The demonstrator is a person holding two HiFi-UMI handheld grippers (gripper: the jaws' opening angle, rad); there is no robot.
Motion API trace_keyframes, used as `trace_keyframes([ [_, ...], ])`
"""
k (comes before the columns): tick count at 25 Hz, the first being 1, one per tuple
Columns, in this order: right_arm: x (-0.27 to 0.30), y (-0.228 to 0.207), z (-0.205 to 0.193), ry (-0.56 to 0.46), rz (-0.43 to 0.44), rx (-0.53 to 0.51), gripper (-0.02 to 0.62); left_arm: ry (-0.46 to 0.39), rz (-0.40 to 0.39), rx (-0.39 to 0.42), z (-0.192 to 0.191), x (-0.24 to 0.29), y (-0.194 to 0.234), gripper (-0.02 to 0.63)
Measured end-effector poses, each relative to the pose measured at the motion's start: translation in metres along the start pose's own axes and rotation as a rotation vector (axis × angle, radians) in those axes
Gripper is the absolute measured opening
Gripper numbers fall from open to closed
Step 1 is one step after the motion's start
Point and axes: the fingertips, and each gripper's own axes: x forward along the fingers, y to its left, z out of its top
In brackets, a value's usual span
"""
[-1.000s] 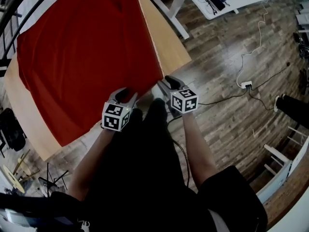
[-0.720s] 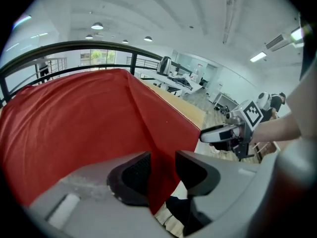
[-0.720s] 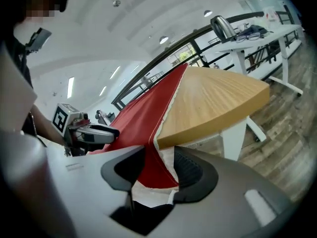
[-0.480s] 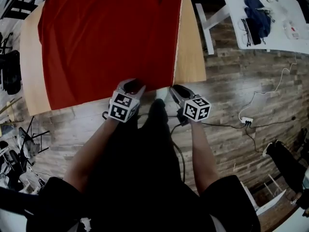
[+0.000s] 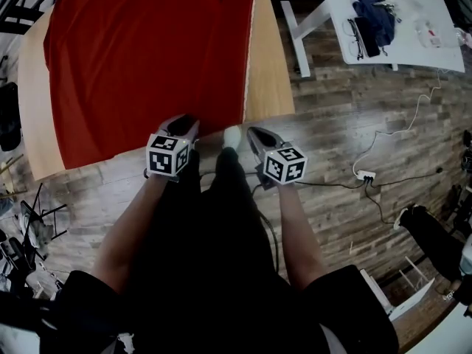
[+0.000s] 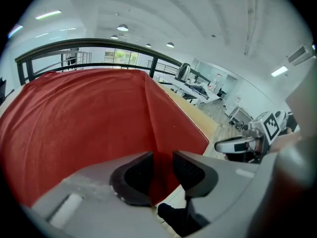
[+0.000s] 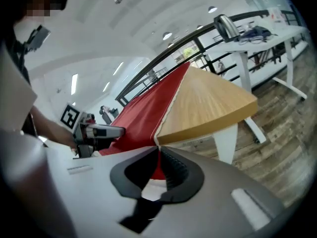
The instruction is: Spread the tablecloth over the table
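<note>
Downward, right gripper (image 7: 158,150) jaws pinch the tablecloth (image 5: 147,57); left gripper (image 6: 162,158) jaws, narrowing, straddle it

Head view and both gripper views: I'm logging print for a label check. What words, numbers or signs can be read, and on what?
No readable text anywhere.
The left tongs and right tongs bear only black-and-white square marker patterns, no letters.
Items on the white table: too small to read.
</note>
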Motion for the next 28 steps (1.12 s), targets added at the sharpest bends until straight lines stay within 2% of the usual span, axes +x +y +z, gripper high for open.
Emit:
trace_keyframes([
  [1, 0.006, 0.003, -0.007, 0.032, 0.03, -0.022, 0.079, 0.005, 0.001, 0.008, -0.001, 0.001, -0.002, 0.132],
  [2, 0.014, 0.006, -0.012, 0.055, 0.058, -0.029, 0.203, 0.012, 0.001, 0.02, -0.002, 0.002, -0.005, 0.133],
  [3, 0.021, 0.005, -0.015, 0.063, 0.072, -0.028, 0.225, 0.02, 0.001, 0.033, -0.002, 0.003, -0.007, 0.133],
  [6, 0.039, -0.005, -0.013, 0.051, 0.069, 0.001, 0.225, 0.027, 0.002, 0.042, -0.002, 0.005, -0.008, 0.133],
  [7, 0.043, -0.004, -0.012, 0.049, 0.085, 0.014, 0.204, 0.025, 0.004, 0.035, -0.002, 0.004, -0.007, 0.133],
  [8, 0.044, 0.0, -0.011, 0.05, 0.105, 0.018, 0.096, 0.024, 0.005, 0.029, -0.002, 0.004, -0.006, 0.133],
  [9, 0.044, 0.005, -0.01, 0.051, 0.121, 0.013, 0.037, 0.022, 0.004, 0.024, -0.003, 0.003, -0.004, 0.135],
  [10, 0.041, 0.01, -0.009, 0.048, 0.13, 0.006, 0.02, 0.02, 0.003, 0.02, -0.002, 0.002, -0.003, 0.135],
  [14, 0.009, 0.011, 0.001, -0.006, 0.115, 0.012, 0.018, 0.01, -0.003, -0.001, -0.001, 0.001, 0.0, 0.135],
  [17, -0.033, -0.009, 0.018, -0.047, 0.024, -0.01, 0.018, 0.015, -0.005, 0.004, -0.002, 0.001, -0.001, 0.133],
  [20, -0.08, -0.063, 0.037, -0.057, -0.156, -0.025, 0.017, 0.033, 0.005, 0.033, -0.004, 0.003, -0.004, 0.14],
  [23, -0.113, -0.127, 0.046, -0.025, -0.332, -0.018, 0.017, 0.044, 0.014, 0.039, -0.005, 0.004, -0.006, 0.14],
  [25, -0.12, -0.155, 0.047, 0.019, -0.391, -0.032, 0.018, 0.048, 0.008, 0.03, -0.004, 0.006, -0.009, 0.134],
  [28, -0.106, -0.174, 0.045, 0.083, -0.422, -0.039, 0.031, 0.045, 0.014, 0.033, -0.001, 0.01, -0.012, 0.138],
])
